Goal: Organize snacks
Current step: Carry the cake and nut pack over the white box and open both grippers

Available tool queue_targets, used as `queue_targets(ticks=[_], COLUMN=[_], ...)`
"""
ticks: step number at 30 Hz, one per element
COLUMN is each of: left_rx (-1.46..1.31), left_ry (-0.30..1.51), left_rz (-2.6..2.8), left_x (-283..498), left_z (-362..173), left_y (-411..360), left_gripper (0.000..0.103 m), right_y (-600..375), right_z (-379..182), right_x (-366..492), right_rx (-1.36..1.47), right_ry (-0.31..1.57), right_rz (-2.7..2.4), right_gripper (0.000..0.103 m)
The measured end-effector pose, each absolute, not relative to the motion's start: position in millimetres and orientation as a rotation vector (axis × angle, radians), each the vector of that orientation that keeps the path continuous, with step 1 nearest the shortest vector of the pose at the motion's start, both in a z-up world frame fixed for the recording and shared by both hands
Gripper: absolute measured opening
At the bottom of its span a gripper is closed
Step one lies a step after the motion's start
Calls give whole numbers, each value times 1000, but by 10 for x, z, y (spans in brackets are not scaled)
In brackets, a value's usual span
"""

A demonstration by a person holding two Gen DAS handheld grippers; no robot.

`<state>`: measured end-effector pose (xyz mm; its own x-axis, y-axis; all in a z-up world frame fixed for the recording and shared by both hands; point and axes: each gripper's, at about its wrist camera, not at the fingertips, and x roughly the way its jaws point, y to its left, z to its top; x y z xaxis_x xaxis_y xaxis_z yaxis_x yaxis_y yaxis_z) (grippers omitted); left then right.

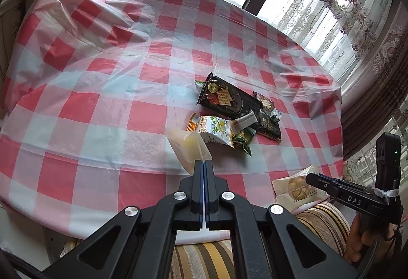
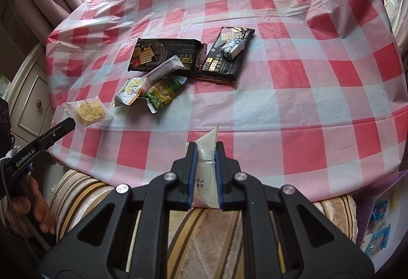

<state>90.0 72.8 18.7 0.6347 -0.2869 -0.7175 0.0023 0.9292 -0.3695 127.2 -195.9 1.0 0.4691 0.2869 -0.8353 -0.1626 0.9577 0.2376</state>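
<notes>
My left gripper (image 1: 203,164) is shut on a clear packet with a yellow cookie (image 1: 185,145), held over the table's near edge; it also shows in the right wrist view (image 2: 86,110). My right gripper (image 2: 206,149) is shut on a white cookie packet (image 2: 207,151), seen in the left wrist view (image 1: 297,188) too. On the checked tablecloth (image 2: 280,90) lies a pile: two black cracker packs (image 2: 163,52) (image 2: 227,54), a white-orange packet (image 2: 128,90), a green packet (image 2: 163,94), a white stick (image 2: 163,68) and a small wrapped candy (image 2: 233,47).
A striped cushion (image 2: 199,235) lies below the table's near edge. A purple bag with blue snack packets (image 2: 380,223) is at the right. A white cabinet (image 2: 30,98) stands left of the table. Curtains (image 1: 357,11) and a window are behind.
</notes>
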Motion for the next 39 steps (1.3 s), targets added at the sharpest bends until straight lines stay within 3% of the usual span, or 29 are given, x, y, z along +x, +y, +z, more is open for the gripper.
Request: queue_targets(ticks=[3,4,16,18,19,20,22,27,34,37,39], left_rx=[-336,-329,-241,-228,-247,-270,-301,-459,-460,-437,-348], left_ry=[861,859,888,967,1017,1065,1129,1236,1320,1322,1327], left_rz=[-182,-190,-272,-223,-204,-184,-144,-195,-120,-94,-65], left_x=[830,819,817,884,907,921,911,916,1239,1430,1531], left_z=[252,272,368,256,177,93,-29,-176,-347,-344,-334], left_y=[648,611,165,203,249,301,376,435,273,177,44], left_gripper=[0,0,1,8,25,49,63,63,65,76,78], right_y=[-2079,-2118,-2599,-2677,-2718,-2758,-2844,-3047,-3292,-3409,-3489], right_z=[41,50,99,107,113,114,113,114,149,145,142], right_x=[1256,1252,1204,1193,1184,1177,1166,1154,1120,1107,1095], right_rx=[153,160,214,225,227,231,243,269,294,308,318], right_ry=[1039,1036,1007,1001,997,994,990,984,962,956,953], right_rz=[260,255,184,174,166,159,147,121,85,69,59], right_gripper=[15,6,6,6,6,6,6,6,6,5,5])
